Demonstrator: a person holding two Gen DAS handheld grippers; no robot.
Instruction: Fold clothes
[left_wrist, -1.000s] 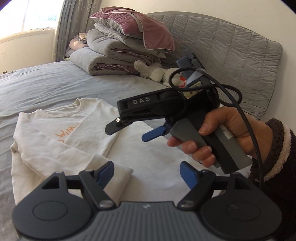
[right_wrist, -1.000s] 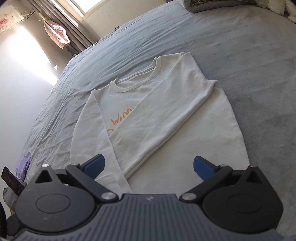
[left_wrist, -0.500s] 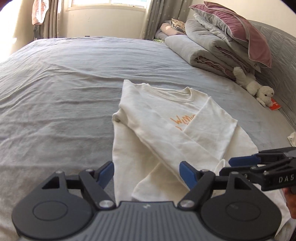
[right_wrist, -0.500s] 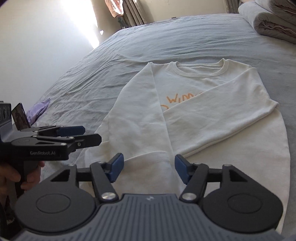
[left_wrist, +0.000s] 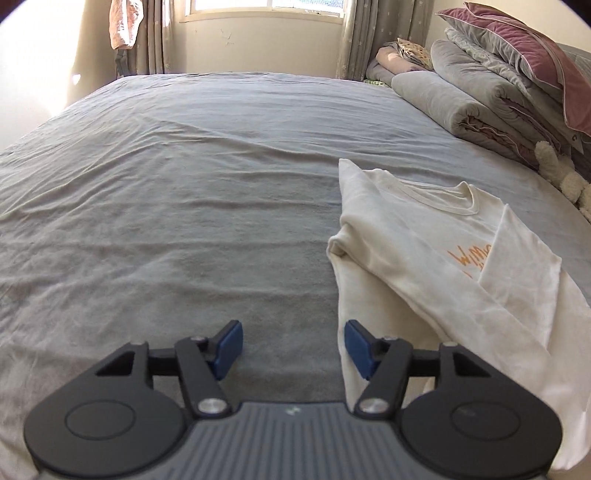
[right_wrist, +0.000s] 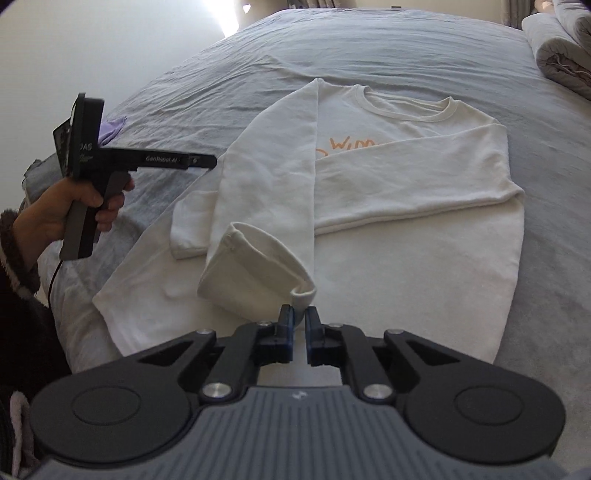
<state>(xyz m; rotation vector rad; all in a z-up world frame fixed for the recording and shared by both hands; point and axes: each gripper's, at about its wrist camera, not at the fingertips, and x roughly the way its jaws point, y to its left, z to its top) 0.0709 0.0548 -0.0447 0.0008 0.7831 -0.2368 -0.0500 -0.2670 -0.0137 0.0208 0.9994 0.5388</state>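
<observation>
Sweatshirt: your cream sweatshirt (right_wrist: 388, 192) lies face up on the grey bed (right_wrist: 424, 48), neckline toward the far edge, hem toward you; orange lettering shows on the chest
Sleeves: both are folded across the front; one runs along the left side with its cuff (right_wrist: 258, 269) standing open just ahead of your right tool, the other crosses the chest from the right
Right gripper: your right gripper (right_wrist: 300, 321) has its jaws closing, nearly together, with the cuff's rolled edge between the blue pads and pinched there
Left gripper: your left gripper (left_wrist: 291, 343) has its jaws closing, partway apart, nothing between them but bare bed cover; its right pad sits at the sweatshirt's left edge, near the hem corner, contact unclear
Left hand: in the right wrist view your left hand (right_wrist: 70, 210) holds the tool's grip off the sweatshirt's left side, above the bed cover
Far corner of bed: folded quilts (left_wrist: 480, 99) stacked with a maroon pillow (left_wrist: 532, 55) on top, a white plush toy (left_wrist: 561, 173) beside them
Beyond the bed: window (left_wrist: 269, 5) with curtains
</observation>
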